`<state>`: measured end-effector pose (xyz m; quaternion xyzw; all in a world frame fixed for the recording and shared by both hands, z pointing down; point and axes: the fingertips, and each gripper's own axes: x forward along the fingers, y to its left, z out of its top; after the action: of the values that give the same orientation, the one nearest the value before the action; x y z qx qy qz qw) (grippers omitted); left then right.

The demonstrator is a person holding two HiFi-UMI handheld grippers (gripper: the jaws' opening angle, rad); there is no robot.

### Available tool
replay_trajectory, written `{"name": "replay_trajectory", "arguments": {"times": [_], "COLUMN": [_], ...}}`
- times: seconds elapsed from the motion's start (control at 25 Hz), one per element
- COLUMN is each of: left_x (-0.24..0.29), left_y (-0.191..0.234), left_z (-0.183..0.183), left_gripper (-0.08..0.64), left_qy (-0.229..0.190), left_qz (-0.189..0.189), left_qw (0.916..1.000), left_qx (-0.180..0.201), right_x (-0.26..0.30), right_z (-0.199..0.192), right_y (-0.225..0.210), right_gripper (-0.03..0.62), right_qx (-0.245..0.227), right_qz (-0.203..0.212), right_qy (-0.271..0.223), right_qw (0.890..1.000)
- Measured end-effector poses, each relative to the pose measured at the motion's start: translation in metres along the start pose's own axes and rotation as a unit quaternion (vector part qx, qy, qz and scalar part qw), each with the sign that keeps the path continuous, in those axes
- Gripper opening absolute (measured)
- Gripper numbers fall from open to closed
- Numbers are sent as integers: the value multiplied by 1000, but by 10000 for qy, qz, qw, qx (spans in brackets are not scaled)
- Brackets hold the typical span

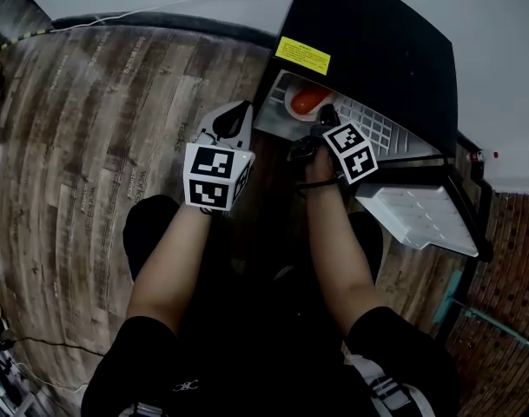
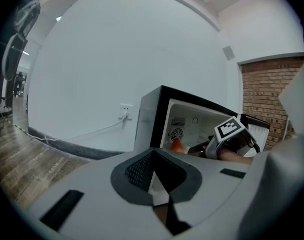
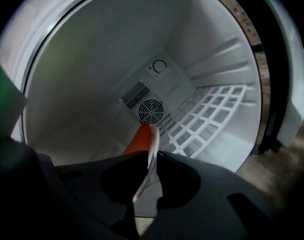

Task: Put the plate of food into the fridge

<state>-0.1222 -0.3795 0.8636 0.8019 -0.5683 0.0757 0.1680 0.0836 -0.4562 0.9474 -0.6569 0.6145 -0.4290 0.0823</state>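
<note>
A small black fridge (image 1: 377, 50) stands open on the floor, its white-lined door (image 1: 416, 215) swung out to the right. Inside rests a white plate (image 1: 292, 102) with orange food (image 1: 309, 100). My right gripper (image 1: 327, 115) reaches into the fridge. In the right gripper view the plate's rim (image 3: 152, 154) runs edge-on between the jaws of the right gripper (image 3: 148, 194), with a gap on either side, and the orange food (image 3: 138, 140) lies beyond it. My left gripper (image 1: 234, 120) hovers outside the fridge's left edge, shut and holding nothing. In its own view the left gripper (image 2: 159, 194) faces the fridge (image 2: 152, 119).
A white wire shelf (image 3: 206, 119) and a round fan grille (image 3: 151, 111) line the fridge's interior. Wood-look flooring (image 1: 90, 129) spreads to the left, and a white wall with a socket and cable (image 2: 124, 115) stands behind. A brick wall (image 2: 269, 94) rises on the right.
</note>
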Motion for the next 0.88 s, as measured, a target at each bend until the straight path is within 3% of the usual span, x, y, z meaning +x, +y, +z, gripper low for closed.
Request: {"name": "replay_trajectory", "arguments": {"times": [0.08, 0.16, 0.24, 0.4, 0.48, 0.52, 0.68, 0.88], "left_x": [2, 3, 5, 10, 12, 13, 15, 0], "left_y": [-4, -8, -14, -19, -17, -16, -10, -18], "left_z": [1, 0, 2, -3, -9, -13, -18, -1], "left_gripper": [-5, -5, -5, -5, -5, -5, -5, -5], "left_qy": [2, 6, -21, 49, 130, 171, 249, 304], "left_qz": [-56, -88, -151, -210, -172, -143, -46, -240], "left_qw": [10000, 9999, 9997, 9989, 9986, 9985, 9984, 9988], "left_qx": [45, 123, 208, 414, 489, 501, 515, 296], "right_x": [3, 3, 3, -2, -9, -13, -40, -77], "right_z": [3, 4, 8, 19, 20, 18, 14, 11], "right_y": [0, 0, -1, 4, 6, 7, 21, 44], "right_gripper": [72, 98, 114, 111, 26, 15, 15, 14], "right_qx": [-847, -1593, -2029, -2245, -2243, -2230, -2187, -2444], "right_qz": [-379, -693, -830, -646, -493, -358, 275, 417], "right_qy": [-49, -147, -317, -577, -583, -550, -550, -441], "right_qw": [9957, 9847, 9752, 9706, 9715, 9726, 9738, 9678]}}
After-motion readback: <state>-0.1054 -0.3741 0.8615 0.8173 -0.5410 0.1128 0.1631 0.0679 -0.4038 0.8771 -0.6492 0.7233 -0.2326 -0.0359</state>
